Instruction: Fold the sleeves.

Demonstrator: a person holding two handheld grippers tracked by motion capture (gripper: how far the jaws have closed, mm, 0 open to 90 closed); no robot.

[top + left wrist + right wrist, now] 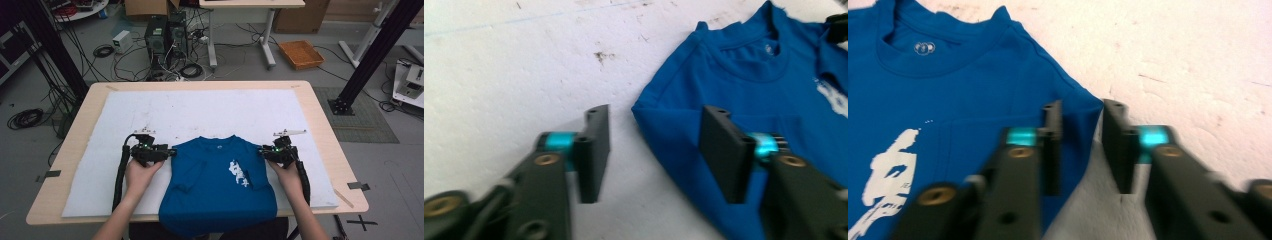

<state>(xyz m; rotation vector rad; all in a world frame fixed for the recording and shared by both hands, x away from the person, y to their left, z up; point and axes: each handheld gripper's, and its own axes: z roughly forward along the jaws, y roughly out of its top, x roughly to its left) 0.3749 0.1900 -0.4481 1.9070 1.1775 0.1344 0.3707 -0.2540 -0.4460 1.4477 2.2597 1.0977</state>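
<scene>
A blue T-shirt (220, 180) with a white print lies face up on the white mat (200, 107), collar away from me, both sleeves folded in over the chest, hem hanging over the near table edge. My left gripper (172, 151) sits at the shirt's left shoulder. In the left gripper view its jaws (655, 112) stand apart around the shoulder corner of the shirt (774, 100) without pressing on it. My right gripper (261, 151) is at the other shoulder. Its jaws (1083, 105) leave a narrow gap, with the shirt's (948, 100) shoulder edge reaching into it, unpinched.
The mat covers most of the wooden table (75, 145). On the floor beyond stand computer towers (165, 35), loose cables, an orange tray (301, 53) and a desk's legs. Black frame posts rise at both sides.
</scene>
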